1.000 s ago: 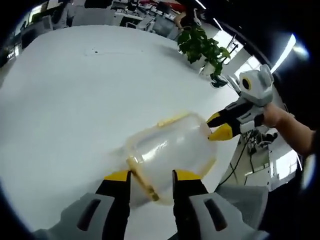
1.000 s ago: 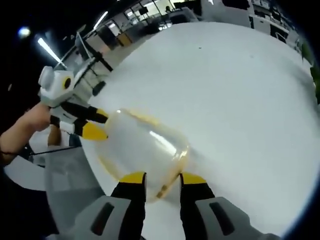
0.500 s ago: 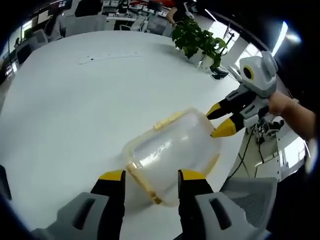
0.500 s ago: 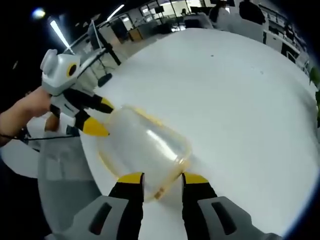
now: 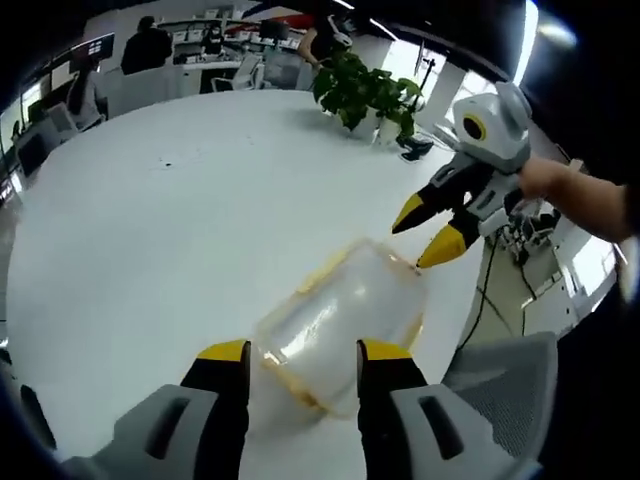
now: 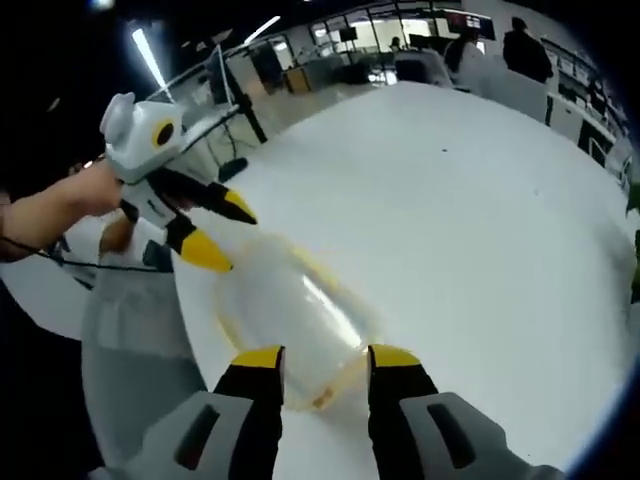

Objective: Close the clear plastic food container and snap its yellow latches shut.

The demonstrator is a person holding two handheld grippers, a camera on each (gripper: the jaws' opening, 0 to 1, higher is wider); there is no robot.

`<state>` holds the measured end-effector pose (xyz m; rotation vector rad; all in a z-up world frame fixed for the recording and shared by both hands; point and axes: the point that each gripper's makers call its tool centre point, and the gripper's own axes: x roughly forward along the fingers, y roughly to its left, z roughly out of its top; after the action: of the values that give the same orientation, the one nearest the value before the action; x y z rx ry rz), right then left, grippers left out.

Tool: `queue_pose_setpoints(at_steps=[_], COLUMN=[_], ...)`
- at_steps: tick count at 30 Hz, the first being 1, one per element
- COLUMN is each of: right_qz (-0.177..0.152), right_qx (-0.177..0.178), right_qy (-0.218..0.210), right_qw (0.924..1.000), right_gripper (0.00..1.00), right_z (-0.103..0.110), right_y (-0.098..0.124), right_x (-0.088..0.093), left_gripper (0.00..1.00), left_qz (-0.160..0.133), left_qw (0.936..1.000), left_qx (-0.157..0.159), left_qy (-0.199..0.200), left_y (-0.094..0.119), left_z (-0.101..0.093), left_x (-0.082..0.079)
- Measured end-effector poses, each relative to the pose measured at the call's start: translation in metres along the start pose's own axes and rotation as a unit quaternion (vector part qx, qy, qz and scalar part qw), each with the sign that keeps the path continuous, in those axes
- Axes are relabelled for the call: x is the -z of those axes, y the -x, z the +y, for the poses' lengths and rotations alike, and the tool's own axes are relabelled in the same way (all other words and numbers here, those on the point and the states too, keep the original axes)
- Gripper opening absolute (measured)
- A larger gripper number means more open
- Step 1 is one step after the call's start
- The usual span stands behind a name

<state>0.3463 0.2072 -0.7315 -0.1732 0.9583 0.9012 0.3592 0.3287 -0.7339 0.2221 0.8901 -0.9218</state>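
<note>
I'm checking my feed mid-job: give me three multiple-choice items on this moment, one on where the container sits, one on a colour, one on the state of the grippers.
1. Where is the clear container?
A. On the white table, near its edge
B. On the grey chair
C. Lifted high above the table

2. What colour are the jaw tips of both grippers?
A. Red
B. Yellow
C. Blue

3. How do the left gripper and right gripper stand?
A. Both clamped flat together
B. One open, one shut
C. Both open, jaws apart, one at each end of the container

Answers: 1 A, the container lies on the white top by the edge, the chair beyond it. 2 B, yellow tips show in both views. 3 C, each view shows a clear gap between its jaws.
</note>
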Motion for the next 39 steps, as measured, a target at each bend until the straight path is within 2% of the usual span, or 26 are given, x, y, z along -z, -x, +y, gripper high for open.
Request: queue_pose_setpoints(at_steps=[3, 5, 7, 8, 10, 12, 15, 17, 19, 27, 33, 39], right_qz=[0.007, 0.011, 0.013, 0.003, 0.013, 0.011, 0.025, 0.03, 0.035, 0.035, 0.057, 0.059], right_qx=[-0.001, -0.01, -0.023, -0.032, -0.034, -0.042, -0.046, -0.049, -0.053, -0.06, -0.071, -0.068], right_qy=[0.034, 0.055, 0.078, 0.102, 0.101, 0.123, 0.145, 0.153, 0.163, 0.182, 0.195, 0.221], right_qw=[0.9994, 0.9984, 0.9966, 0.9942, 0.9942, 0.9914, 0.988, 0.9866, 0.9845, 0.9808, 0.9765, 0.9711], right_gripper=[0.36, 0.36, 0.38, 0.38, 0.39, 0.39, 0.39, 0.39, 0.39, 0.35, 0.35, 0.33], right_z=[0.0, 0.003, 0.009, 0.016, 0.02, 0.027, 0.03, 0.031, 0.033, 0.04, 0.041, 0.039], right_y=[0.001, -0.001, -0.002, -0.003, -0.005, -0.009, -0.017, -0.02, -0.023, -0.034, -0.043, -0.047], right_x=[-0.005, -0.007, -0.01, -0.016, -0.016, -0.019, -0.016, -0.016, -0.016, -0.026, -0.018, -0.018], left_gripper=[0.42, 0.42, 0.42, 0.42, 0.42, 0.42, 0.41, 0.4, 0.38, 0.34, 0.33, 0.32], left_qz=[0.0, -0.006, 0.002, 0.008, 0.02, 0.027, 0.037, 0.041, 0.049, 0.054, 0.071, 0.08], left_qw=[0.9998, 0.9988, 0.9972, 0.9944, 0.9898, 0.9845, 0.9779, 0.9764, 0.9669, 0.9638, 0.9581, 0.9541], left_qx=[0.005, 0.02, 0.034, 0.044, 0.048, 0.057, 0.059, 0.059, 0.063, 0.079, 0.085, 0.088], left_qy=[-0.021, -0.044, -0.066, -0.096, -0.132, -0.164, -0.198, -0.203, -0.242, -0.249, -0.264, -0.275], left_y=[0.001, 0.0, -0.001, -0.002, -0.004, -0.006, -0.01, -0.013, -0.017, -0.025, -0.03, -0.037], left_z=[-0.003, -0.009, -0.016, -0.021, -0.027, -0.034, -0.039, -0.043, -0.044, -0.051, -0.052, -0.053], left_x=[-0.008, -0.015, -0.016, -0.016, -0.015, -0.015, -0.015, -0.016, -0.015, -0.015, -0.008, -0.005])
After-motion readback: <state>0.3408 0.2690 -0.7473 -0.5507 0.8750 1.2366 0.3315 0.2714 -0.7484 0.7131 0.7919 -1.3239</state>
